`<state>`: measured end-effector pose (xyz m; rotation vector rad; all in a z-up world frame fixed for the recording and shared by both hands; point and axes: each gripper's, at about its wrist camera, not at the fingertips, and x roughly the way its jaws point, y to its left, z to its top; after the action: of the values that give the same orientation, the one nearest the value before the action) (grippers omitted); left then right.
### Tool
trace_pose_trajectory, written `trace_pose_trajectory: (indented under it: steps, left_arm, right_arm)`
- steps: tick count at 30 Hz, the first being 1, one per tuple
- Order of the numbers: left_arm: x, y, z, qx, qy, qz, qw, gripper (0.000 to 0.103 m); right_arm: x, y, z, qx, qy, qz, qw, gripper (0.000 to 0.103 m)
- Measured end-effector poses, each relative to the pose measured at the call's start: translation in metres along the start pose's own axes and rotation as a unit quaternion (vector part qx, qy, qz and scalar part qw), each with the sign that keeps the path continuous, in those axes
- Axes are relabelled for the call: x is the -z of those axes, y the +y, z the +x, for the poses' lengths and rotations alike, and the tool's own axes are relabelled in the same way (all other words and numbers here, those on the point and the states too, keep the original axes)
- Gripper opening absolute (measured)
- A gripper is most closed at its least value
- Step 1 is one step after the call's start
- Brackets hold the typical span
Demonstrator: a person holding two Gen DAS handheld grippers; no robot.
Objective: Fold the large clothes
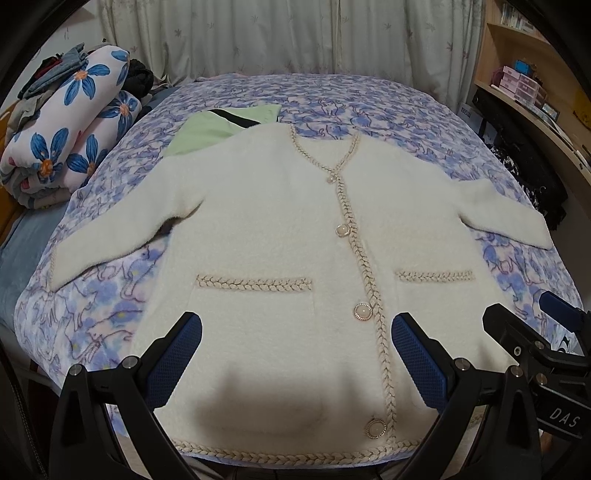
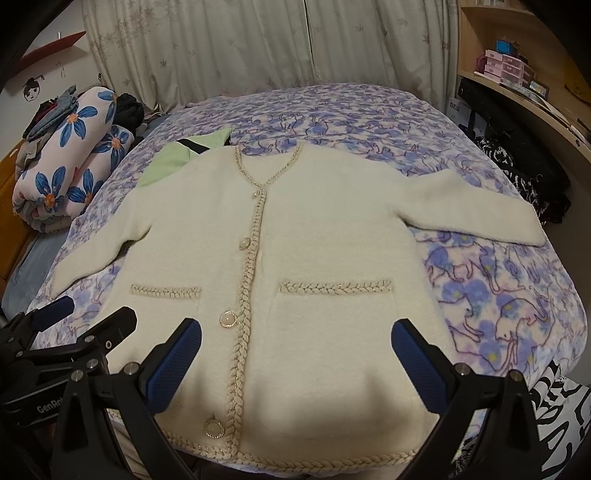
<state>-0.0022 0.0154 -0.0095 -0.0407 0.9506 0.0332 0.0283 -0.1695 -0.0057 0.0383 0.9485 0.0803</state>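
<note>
**Cream cardigan spread flat, both grippers spread wide above its hem**

We see a fluffy cream cardigan with braided beige trim and round pearl buttons [image 1: 280, 236] lying face up and buttoned on a bed covered by a blue-and-lilac cat-print blanket [image 1: 369, 99]. Its two sleeves stretch outward to either side, and the hem lies nearest us at the bed's edge. Our left gripper [image 1: 295, 360] hangs over the lower front with its blue-padded fingers [image 1: 173, 354] far apart, gripping nothing. Our right gripper [image 2: 295, 360] hangs beside it over the other pocket, equally wide and empty. A pale green garment with a black stripe [image 1: 218, 127] pokes out from under the cardigan's shoulder. A rolled quilt printed with big blue flowers [image 1: 74, 129] sits at the bed's far left corner, before pale floral curtains [image 1: 258, 33]. Wooden shelves [image 2: 517, 55] stand to the right.
</note>
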Motion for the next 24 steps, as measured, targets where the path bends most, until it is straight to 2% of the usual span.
trace_pose_trajectory:
  steps: [15,22,24]
  left_arm:
    - [0.000,0.001,0.004,-0.001,-0.001,0.001,1.0000,0.102]
    - [-0.006,-0.001,-0.002,-0.032,-0.041,0.015,0.9985,0.102]
    - [-0.010,-0.001,-0.004,-0.030,-0.046,0.014,0.9984,0.102]
  right_arm:
    - [0.000,0.000,0.004,-0.001,0.001,0.000,1.000,0.103]
    - [-0.001,0.001,0.004,-0.002,0.000,-0.001,1.000,0.103]
    - [-0.002,0.003,0.005,-0.006,-0.002,0.000,1.000,0.103]
